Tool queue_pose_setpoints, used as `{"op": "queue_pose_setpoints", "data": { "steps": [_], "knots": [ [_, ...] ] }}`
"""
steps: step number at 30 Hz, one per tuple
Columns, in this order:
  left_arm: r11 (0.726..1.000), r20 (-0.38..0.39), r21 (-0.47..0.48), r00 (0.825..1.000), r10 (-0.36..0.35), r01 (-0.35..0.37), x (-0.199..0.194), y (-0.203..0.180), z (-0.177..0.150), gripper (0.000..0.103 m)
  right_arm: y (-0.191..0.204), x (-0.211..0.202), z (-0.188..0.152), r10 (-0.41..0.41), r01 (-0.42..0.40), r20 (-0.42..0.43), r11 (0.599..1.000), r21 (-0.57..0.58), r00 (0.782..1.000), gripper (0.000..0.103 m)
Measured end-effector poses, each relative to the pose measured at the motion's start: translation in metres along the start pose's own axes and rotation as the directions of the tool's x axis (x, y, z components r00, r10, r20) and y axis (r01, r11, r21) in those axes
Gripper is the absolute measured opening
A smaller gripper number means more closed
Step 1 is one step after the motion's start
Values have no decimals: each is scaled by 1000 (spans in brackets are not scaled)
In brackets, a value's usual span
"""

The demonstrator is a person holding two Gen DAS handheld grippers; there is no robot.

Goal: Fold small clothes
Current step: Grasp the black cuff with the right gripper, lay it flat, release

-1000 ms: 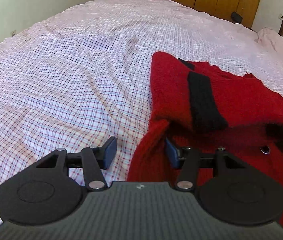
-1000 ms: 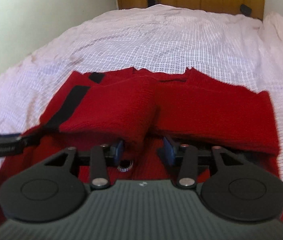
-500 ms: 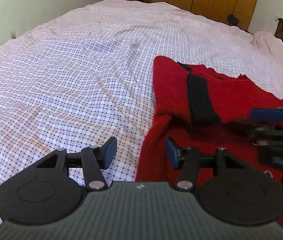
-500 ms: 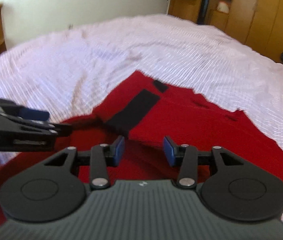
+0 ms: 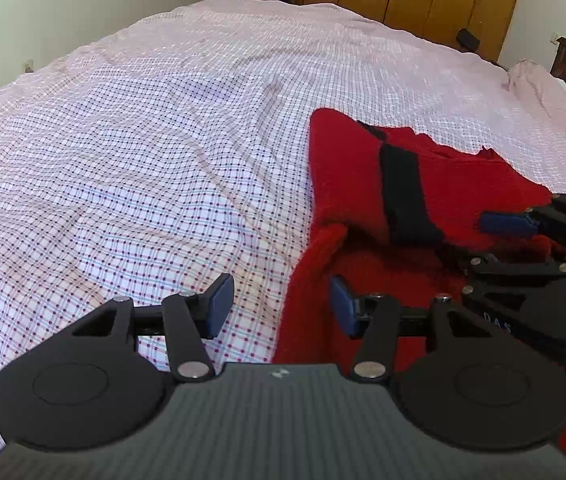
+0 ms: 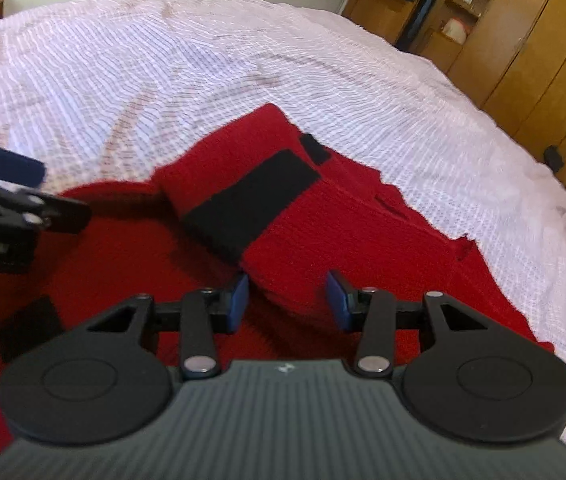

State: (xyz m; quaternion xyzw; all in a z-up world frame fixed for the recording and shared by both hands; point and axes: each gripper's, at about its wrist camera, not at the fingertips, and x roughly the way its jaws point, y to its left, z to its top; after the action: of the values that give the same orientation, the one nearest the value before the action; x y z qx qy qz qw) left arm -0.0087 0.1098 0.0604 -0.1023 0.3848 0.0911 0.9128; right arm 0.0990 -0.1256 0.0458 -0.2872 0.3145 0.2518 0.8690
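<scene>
Red knit fabric, a small sweater [image 5: 455, 184] with a black band [image 5: 403, 196] across its folded-over sleeve, is lying on the checked bedsheet [image 5: 143, 168], partly folded, with the sleeve doubled inward over the body. Seen from the left wrist, the left gripper [image 5: 281, 304] is hovering over the garment's left edge with its jaws spread wide and holding nothing: one blue pad is sitting over bare sheet, the other over red knit, so the edge is running between them. Seen from the right wrist, the right gripper [image 6: 287, 300] is likewise standing released and empty, its jaws straddling the near end of the folded sleeve, just past where the black band [image 6: 251, 200] is ending. The sweater [image 6: 363, 240] is stretching away from both grippers, its long axis running roughly forward and to the right in the right-wrist view, toward the wardrobe [image 6: 523, 40]. Each gripper is appearing in the other's view, the right gripper [image 5: 531, 236] entering from the right side and the left gripper [image 6: 11, 208] from the left, so both are working close together at the near end. The right gripper appears nearer to the sleeve fold, the left nearer to the outer edge; the next fold probably depends on each closing on the cloth directly beneath it.
</scene>
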Motion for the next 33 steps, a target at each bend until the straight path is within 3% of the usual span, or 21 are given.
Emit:
{"op": "queue_pose_setpoints", "data": {
  "steps": [1,4,7,12,16,21,27,31,33],
  "knots": [
    [1000,1,1,1000,-1,1,0,-1,0,59,-3,1,0,11,-11,2,1000,14,1000,43],
    [1000,-1,12,1000,1,0,0,-3,0,59,-11,2,2,45,-46,25,997,58,999,13],
    [1000,5,22,1000,4,-4,-1,-5,1,59,-25,-10,3,34,-43,78,991,128,996,13],
    [999,20,35,1000,-1,0,-2,-11,8,59,-68,-44,-4,-55,0,174,954,300,983,13],
    [998,32,44,999,-42,41,-4,-21,13,59,-109,-62,-27,-117,21,181,887,462,977,13],
    [996,37,80,998,-54,51,-1,-37,18,59,-145,-67,-73,-186,67,131,784,617,974,13],
    [991,44,126,998,-42,36,12,-55,25,59,-166,-48,-123,-105,51,34,709,703,994,16],
    [988,46,154,998,-33,25,21,-64,37,59,-177,-46,-146,1,-3,3,668,745,1000,29],
    [989,46,147,999,-28,21,27,-65,46,59,-181,-55,-151,24,-21,7,658,753,1000,30]
  ]
}}
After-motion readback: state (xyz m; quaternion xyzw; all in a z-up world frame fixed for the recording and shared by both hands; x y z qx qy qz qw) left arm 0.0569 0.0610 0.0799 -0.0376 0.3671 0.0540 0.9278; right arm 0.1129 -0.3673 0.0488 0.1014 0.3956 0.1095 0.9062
